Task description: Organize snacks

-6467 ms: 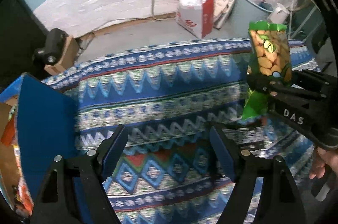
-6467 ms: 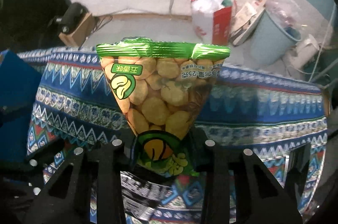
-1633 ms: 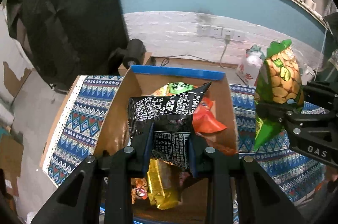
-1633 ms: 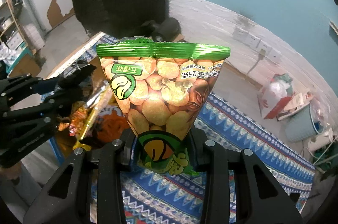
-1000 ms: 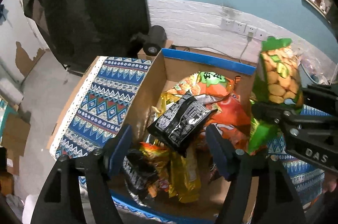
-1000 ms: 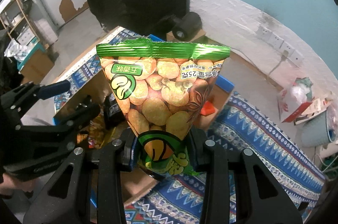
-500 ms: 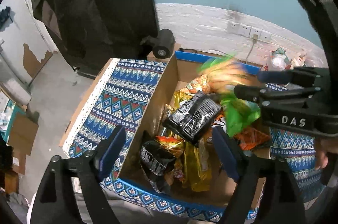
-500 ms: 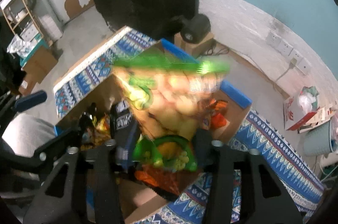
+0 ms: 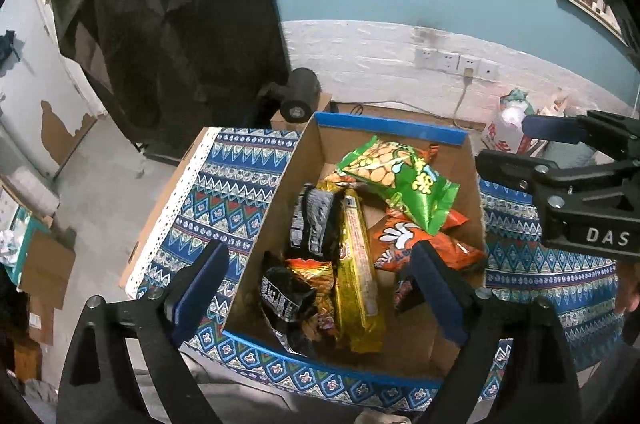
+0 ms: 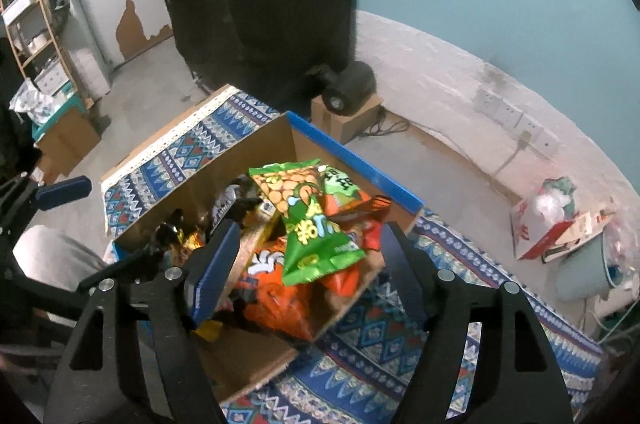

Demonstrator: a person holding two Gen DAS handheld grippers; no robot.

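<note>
One cardboard box (image 9: 304, 159) sits on one patterned cloth (image 9: 224, 191). Inside lie one green snack bag (image 9: 396, 175), two black packets (image 9: 314, 220) (one farther, one nearer, the second at (image 9: 284, 298)), one long yellow pack (image 9: 358, 272) and at least two orange bags (image 9: 416, 244); the heap hides any others. On the far wall are four sockets (image 9: 456, 61). Two grippers show, the left gripper (image 9: 320, 288) and the right gripper (image 10: 308, 264).
</note>
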